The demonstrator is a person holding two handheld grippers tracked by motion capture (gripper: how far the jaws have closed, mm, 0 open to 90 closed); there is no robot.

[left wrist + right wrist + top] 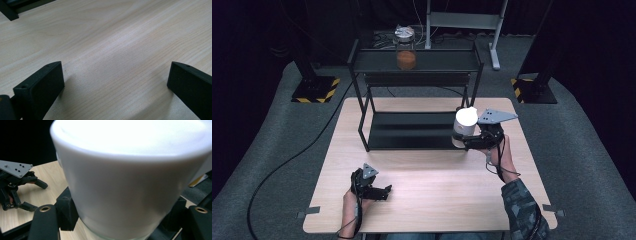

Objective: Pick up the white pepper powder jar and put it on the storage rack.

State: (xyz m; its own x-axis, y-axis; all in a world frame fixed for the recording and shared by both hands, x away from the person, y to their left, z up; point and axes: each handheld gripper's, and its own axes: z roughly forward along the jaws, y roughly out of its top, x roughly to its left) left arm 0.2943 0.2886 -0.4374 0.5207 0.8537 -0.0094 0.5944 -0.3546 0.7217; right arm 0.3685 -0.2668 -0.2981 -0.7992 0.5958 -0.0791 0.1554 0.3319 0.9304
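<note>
Right gripper [468,141] is clamped on the white-lidded jar [464,126], jaws squeezing its sides below the lid so it stays upright, held by the rack's [362,107] lower shelf at its right end. We'd guess it's headed for the top shelf beside the orange-filled jar [405,47]. Left gripper [384,192] rests on the table [432,190], jaws apart and empty, out of the way.
</note>
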